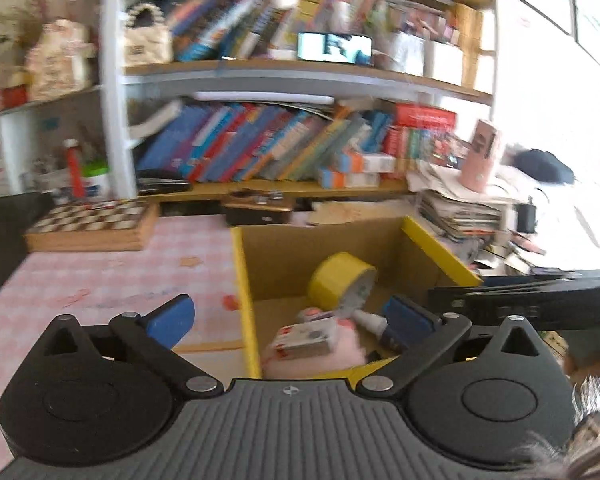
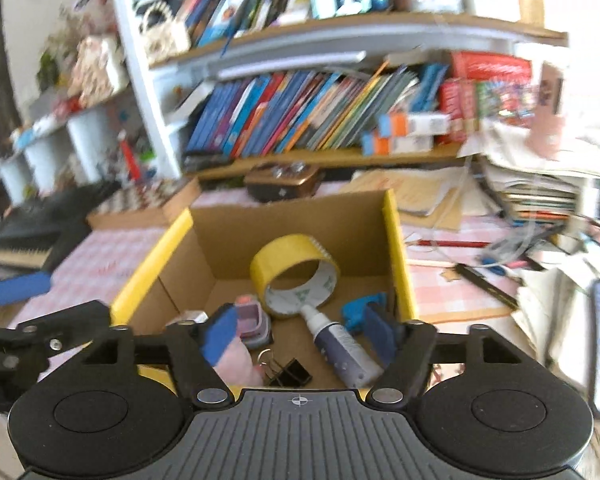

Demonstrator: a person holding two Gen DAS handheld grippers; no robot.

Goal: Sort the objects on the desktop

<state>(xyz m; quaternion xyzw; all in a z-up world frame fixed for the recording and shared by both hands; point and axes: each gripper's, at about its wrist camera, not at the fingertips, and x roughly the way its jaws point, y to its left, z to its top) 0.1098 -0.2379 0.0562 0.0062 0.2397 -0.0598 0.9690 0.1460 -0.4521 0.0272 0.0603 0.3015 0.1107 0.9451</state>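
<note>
Box (image 2: 396, 240) stands open-topped, clear from above, though tape roll (image 2: 292, 268), glue bottle (image 2: 340, 344) and clip (image 2: 288, 372) crowd its floor. Worktop (image 1: 100, 280) left lies bare up to the chessboard (image 1: 92, 224); paper stacks (image 2: 540, 184) wall off the right.

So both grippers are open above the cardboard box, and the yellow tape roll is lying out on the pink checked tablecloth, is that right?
Not quite: the yellow tape roll lies inside the cardboard box, not on the tablecloth, as the right wrist view shows. The left gripper and right gripper are indeed open.
</note>
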